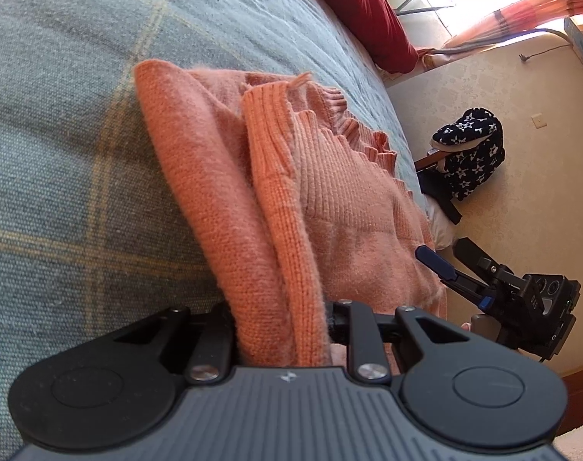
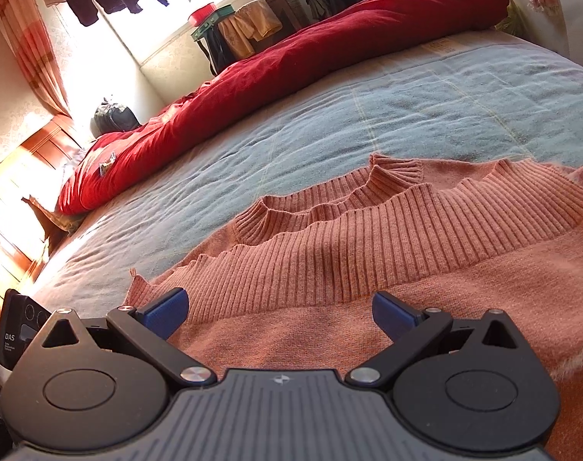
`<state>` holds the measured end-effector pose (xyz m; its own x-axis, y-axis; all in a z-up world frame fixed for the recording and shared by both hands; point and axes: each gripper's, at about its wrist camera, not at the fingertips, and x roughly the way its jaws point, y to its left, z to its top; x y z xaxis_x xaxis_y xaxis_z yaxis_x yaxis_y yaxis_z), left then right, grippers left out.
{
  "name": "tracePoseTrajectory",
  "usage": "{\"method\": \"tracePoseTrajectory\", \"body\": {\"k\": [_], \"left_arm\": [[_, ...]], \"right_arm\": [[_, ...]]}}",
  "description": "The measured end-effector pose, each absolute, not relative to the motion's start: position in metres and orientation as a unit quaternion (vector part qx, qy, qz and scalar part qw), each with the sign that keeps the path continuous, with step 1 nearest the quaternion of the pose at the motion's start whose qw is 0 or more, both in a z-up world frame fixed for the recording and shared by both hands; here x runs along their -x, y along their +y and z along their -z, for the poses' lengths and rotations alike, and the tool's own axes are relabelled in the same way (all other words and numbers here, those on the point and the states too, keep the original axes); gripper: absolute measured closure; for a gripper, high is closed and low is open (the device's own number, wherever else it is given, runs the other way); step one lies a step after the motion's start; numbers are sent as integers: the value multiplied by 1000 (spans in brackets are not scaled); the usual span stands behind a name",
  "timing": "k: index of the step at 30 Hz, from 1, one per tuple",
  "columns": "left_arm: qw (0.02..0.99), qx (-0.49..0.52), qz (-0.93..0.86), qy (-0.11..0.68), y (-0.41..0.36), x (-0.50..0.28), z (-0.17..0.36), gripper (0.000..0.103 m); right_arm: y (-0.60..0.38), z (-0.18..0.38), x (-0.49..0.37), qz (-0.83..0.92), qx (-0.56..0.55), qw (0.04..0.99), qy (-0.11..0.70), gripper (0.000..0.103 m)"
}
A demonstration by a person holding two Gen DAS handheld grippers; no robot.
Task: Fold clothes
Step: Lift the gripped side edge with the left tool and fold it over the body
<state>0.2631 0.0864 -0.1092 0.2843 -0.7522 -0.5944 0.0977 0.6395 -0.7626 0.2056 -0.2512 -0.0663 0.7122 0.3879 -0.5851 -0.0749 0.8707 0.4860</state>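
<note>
The left claw (image 1: 281,330) is closed down on a bunched fold of the orange knit sweater (image 1: 291,199); several layers of knit stand between its two arms and run forward from it, so the fabric is pinched firmly and the fingertips themselves are hidden inside the cloth. Holding a gathered edge this way lets one side of the garment be lifted and carried over the rest without the layers slipping apart. Ahead of and to the left of this claw lies the grey-blue plaid bedspread (image 1: 80,115), which serves as the flat folding surface. To its right, past the sweater's edge, the right claw (image 1: 449,265) is seen from the side near the bed's margin, with a star-patterned dark bag (image 1: 472,153) well apart on the floor beyond. In the right wrist view, the right claw (image 2: 279,313) stands wide open with nothing between its blue fingertips (image 2: 168,309); both rest low on or just above the plain body of the sweater (image 2: 368,249), with the ribbed collar directly ahead. This position suggests it is placed to steady the garment or to take a second grip near the collar. The sweater lies spread on the bed, collar pointing away from the claw. Further ahead, a rolled red quilt (image 2: 291,69) lies along the far side of the bed, well clear of the work area.
</note>
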Motion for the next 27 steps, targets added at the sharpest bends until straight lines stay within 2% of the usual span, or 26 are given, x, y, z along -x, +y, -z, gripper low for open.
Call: {"method": "tracePoseTrajectory", "body": {"k": [4,13,27], "left_arm": [[750,299,275,523,81,-259,101,85],[773,267,252,518,69,-253,74,85],[805,222,276,475,29,-238,2,85]], "right_arm": [[-260,59,-197,-128,-223,902,346,0],[-285,46,-177,-124,-238,908,320,0],[-334,33,-135,-117,-269,915,276,0]]}}
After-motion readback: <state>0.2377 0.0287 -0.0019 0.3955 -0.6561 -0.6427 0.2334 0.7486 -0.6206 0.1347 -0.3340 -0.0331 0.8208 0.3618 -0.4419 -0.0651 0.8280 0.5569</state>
